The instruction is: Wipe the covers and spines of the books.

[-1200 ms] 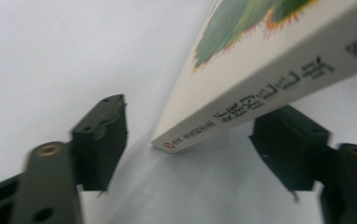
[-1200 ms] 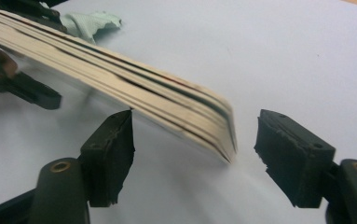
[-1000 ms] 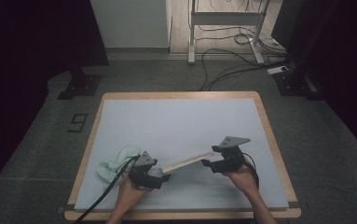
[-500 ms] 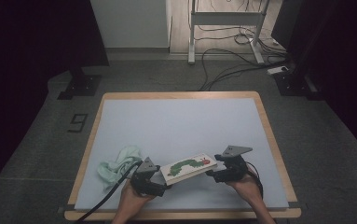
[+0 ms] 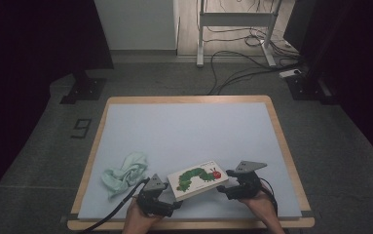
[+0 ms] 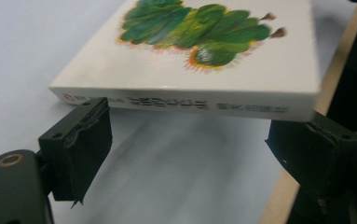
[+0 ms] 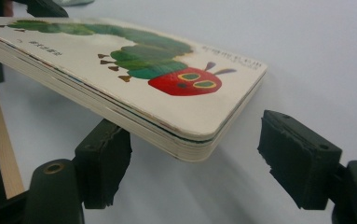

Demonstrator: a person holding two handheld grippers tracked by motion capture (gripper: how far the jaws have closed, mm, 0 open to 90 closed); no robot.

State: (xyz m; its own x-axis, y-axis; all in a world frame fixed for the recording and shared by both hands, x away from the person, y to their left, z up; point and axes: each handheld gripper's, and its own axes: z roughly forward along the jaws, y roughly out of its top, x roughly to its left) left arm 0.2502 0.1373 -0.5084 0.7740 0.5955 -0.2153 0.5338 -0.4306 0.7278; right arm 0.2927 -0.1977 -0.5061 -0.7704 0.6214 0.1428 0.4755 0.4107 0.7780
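Observation:
A white board book [image 5: 197, 179] with a green caterpillar on its cover lies cover up, tilted, between my two grippers near the table's front edge. My left gripper [image 5: 173, 199] is at the book's left end. In the left gripper view its jaws [image 6: 190, 135] stand wide apart under the book's spine [image 6: 181, 100], and the left fingertip [image 6: 90, 112] touches the book's underside. My right gripper [image 5: 224, 187] is at the book's right end. In the right gripper view the book's corner [image 7: 190, 140] hangs over open jaws [image 7: 190, 156], with one jaw below the pages.
A crumpled pale green cloth [image 5: 124, 173] lies left of the book. The blue-grey mat sits in a wooden frame [image 5: 291, 161], whose front edge is close behind both hands. The left gripper's cable [image 5: 111, 214] trails off the front. Beyond the table are stand legs and floor cables [image 5: 237, 68].
The book was edge-on a second ago and has turned so its cover faces up. Both grippers and the book have come down and toward the table's front edge.

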